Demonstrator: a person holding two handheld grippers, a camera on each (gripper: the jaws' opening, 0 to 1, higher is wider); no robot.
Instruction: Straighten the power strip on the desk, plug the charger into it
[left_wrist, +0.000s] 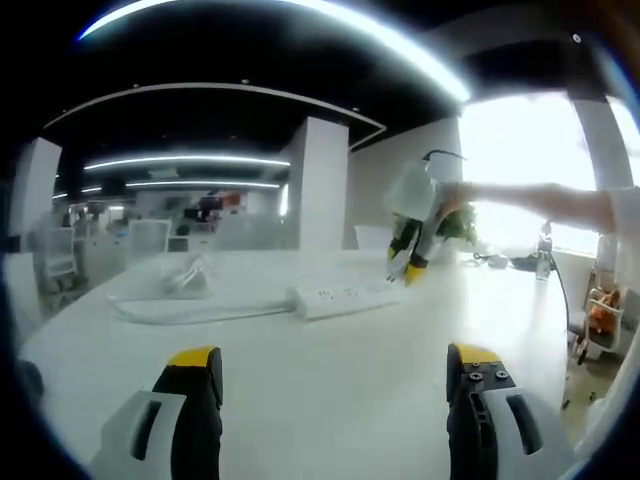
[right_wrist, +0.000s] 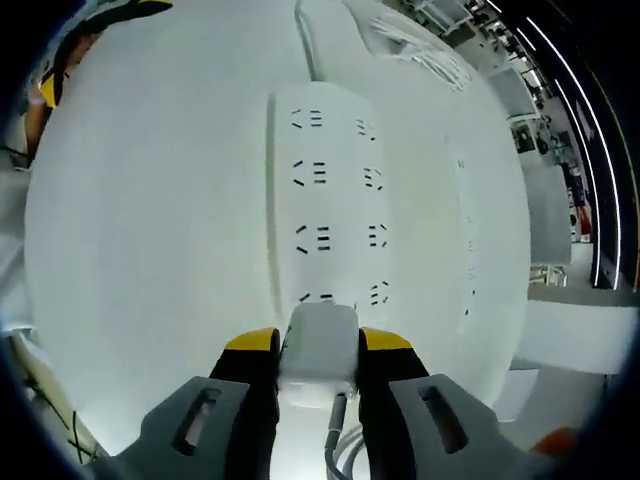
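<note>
In the left gripper view the left gripper (left_wrist: 335, 375) is held low and level over the white desk (left_wrist: 330, 410), its two yellow-tipped black jaws standing wide apart with bare desk between them and nothing held. Further along the desk lies the long white power strip (left_wrist: 340, 298), roughly crosswise in this view, with its white cable (left_wrist: 190, 312) trailing away to the left. Beyond the strip's right end the right gripper (left_wrist: 410, 262) comes steeply down from above, jaws pointing at the strip, carried by a person's outstretched arm (left_wrist: 540, 203) that enters from the right against a bright window. A clear crumpled plastic bag (left_wrist: 188, 272) sits on the desk behind the cable. The right gripper view looks almost straight down on the same strip (right_wrist: 335, 205), which here runs away from the camera with two columns of sockets on its face. The right gripper's (right_wrist: 318, 345) jaws are closed on a white rectangular charger block (right_wrist: 320, 345), whose grey cord (right_wrist: 338, 440) hangs down between them toward the camera. The charger's far end sits at the nearest end of the strip, over the closest sockets; whether its pins are seated cannot be told. A loose bundle of white cable (right_wrist: 425, 50) lies past the strip's far end.
</note>
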